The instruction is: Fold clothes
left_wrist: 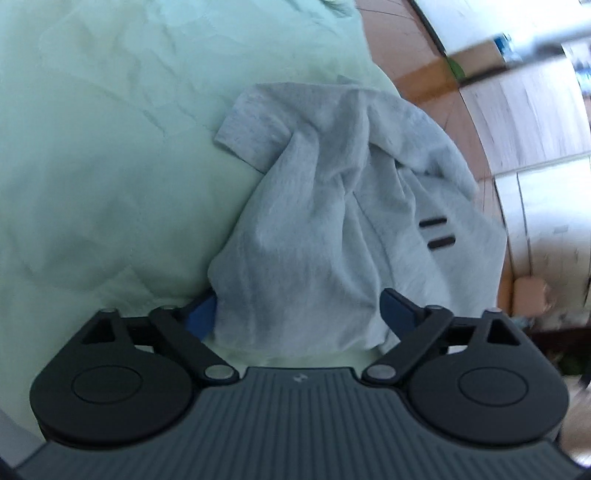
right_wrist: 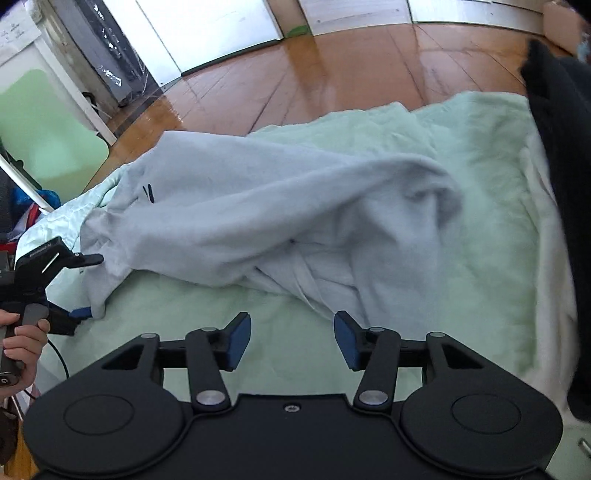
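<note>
A crumpled light grey T-shirt [left_wrist: 332, 221] with two short dark bars on it lies on the pale green bedsheet [left_wrist: 92, 166], near the bed's edge. My left gripper [left_wrist: 299, 314] is open, its blue-padded fingers wide apart on either side of the shirt's near edge, which bunches between them. In the right wrist view the same shirt [right_wrist: 258, 214] lies across the bed. My right gripper [right_wrist: 291, 339] is open and empty just above the sheet [right_wrist: 480, 258], short of the shirt's folds. The left gripper [right_wrist: 85, 288] shows at the shirt's left end.
A wooden floor [right_wrist: 332, 66] lies beyond the bed, with white cabinets [right_wrist: 207, 26] and a green panel [right_wrist: 44, 125] behind. A dark garment [right_wrist: 561, 184] hangs at the right edge. A cardboard box [left_wrist: 476, 59] stands on the floor.
</note>
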